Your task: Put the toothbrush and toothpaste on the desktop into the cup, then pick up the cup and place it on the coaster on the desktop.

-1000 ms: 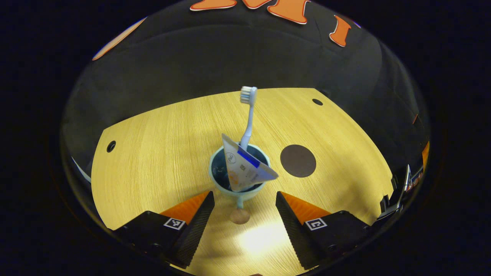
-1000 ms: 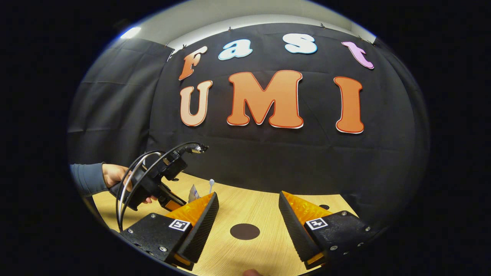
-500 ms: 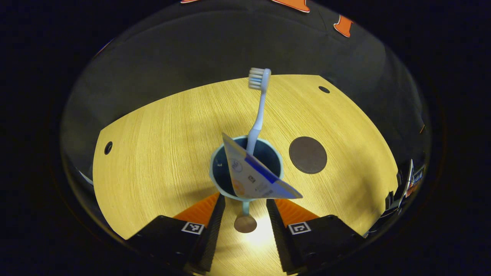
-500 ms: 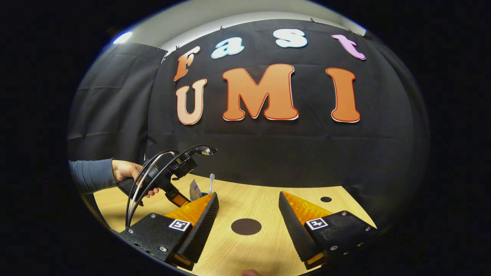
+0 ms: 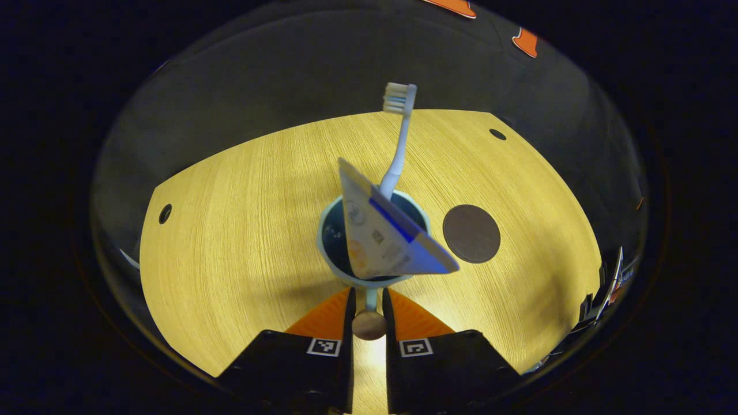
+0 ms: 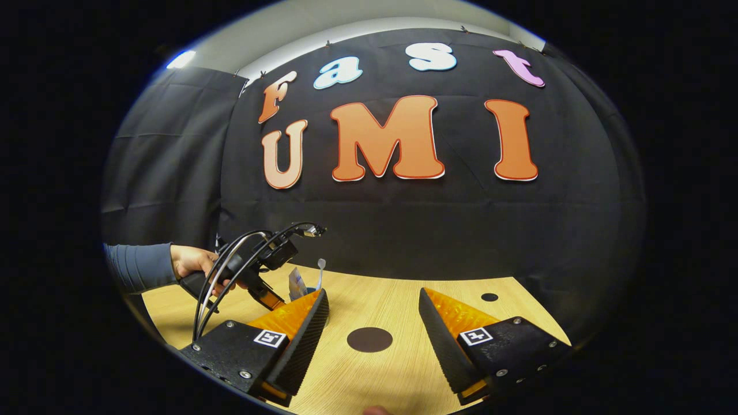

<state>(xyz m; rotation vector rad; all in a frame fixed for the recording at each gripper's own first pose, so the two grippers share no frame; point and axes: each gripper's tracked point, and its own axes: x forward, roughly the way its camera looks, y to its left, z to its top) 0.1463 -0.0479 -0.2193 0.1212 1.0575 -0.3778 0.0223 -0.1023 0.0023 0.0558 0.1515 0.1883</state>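
Observation:
A pale blue cup [image 5: 326,230] stands on the wooden desktop [image 5: 230,230] with a toothbrush [image 5: 398,150] and a white toothpaste tube [image 5: 386,242] leaning out of it. My left gripper [image 5: 369,302] is shut on the cup's thin handle [image 5: 371,300], whose round wooden knob [image 5: 369,325] sits between the fingers. A dark round coaster [image 5: 471,234] lies just right of the cup. In the right gripper view my right gripper [image 6: 373,314] hangs open above the desktop with the coaster [image 6: 369,339] ahead of it, and the left gripper [image 6: 256,271] with the cup shows at left.
A person's hand [image 6: 193,265] and sleeve hold the left gripper. Small dark holes [image 5: 165,213] mark the desktop near its far corners. The black cloth wall rises behind the table's far edge.
My left gripper has moved in toward the cup and its fingers have gone from wide open to shut on the handle. The right gripper has stayed nearly still.

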